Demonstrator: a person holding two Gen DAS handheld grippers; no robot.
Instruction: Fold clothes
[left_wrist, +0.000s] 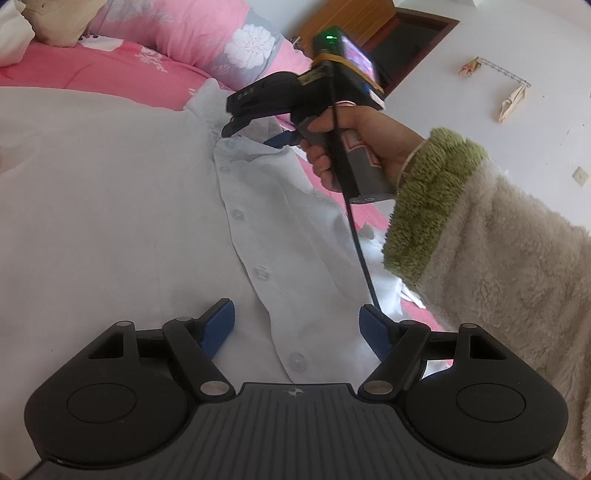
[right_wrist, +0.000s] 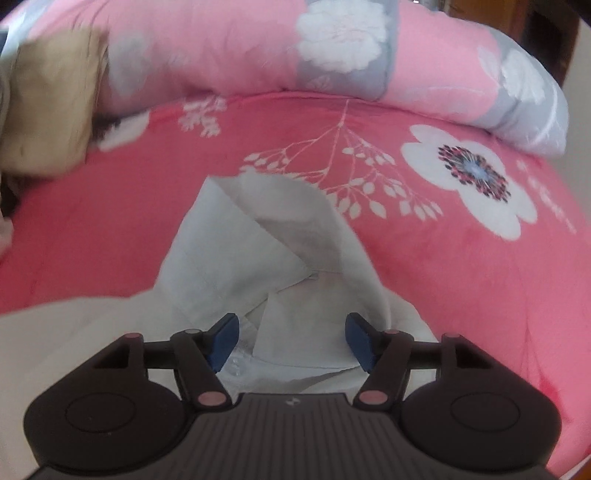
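both claws (left_wrist: 297, 326) (right_wrist: 291, 341) spread above white shirt (left_wrist: 280, 206)

black grippers, blue-padded fingers (left_wrist: 218, 328), a fluffy cream sleeve (left_wrist: 498, 258) with green cuff (left_wrist: 432, 199).

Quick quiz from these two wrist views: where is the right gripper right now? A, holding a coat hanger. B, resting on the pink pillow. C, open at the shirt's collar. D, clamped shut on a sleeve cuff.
C: the right gripper has its blue pads spread apart with the collar of the white shirt between and ahead of them, gripping nothing.
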